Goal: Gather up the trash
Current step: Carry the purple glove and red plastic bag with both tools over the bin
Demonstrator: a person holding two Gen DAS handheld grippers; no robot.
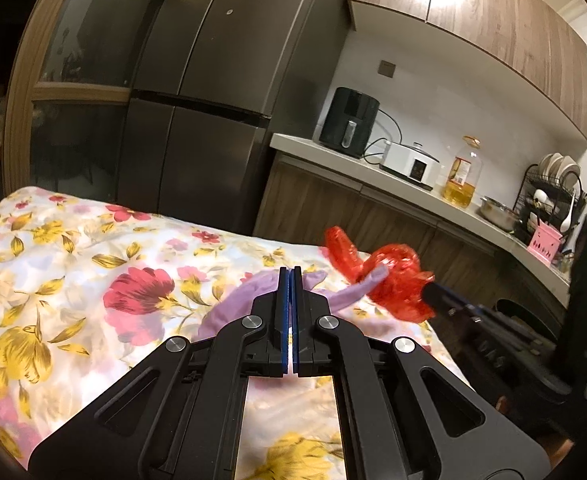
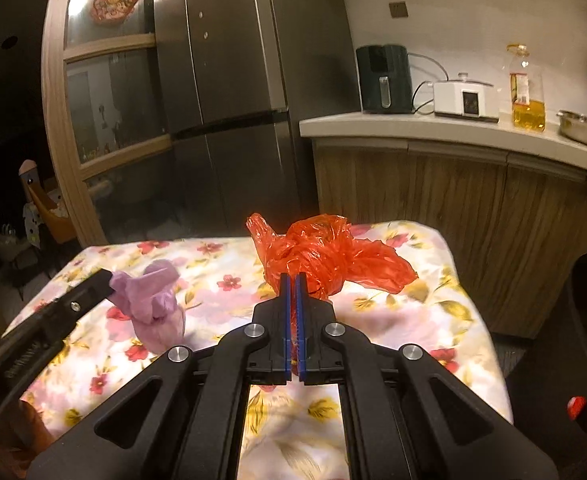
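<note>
on floral cloth, red bag — near far edge

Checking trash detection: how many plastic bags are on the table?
2. The red bag sits toward the far end of the floral tablecloth, pinched by the right gripper. The purple bag is left of it, held by the left gripper. None seems hidden.

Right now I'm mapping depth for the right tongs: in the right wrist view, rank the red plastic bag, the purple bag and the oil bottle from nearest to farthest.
1. Red plastic bag: pinched in the right tongs, straight ahead.
2. Purple bag: to the left on the floral cloth, held by the left tongs.
3. Oil bottle: far right, on the counter.
</note>
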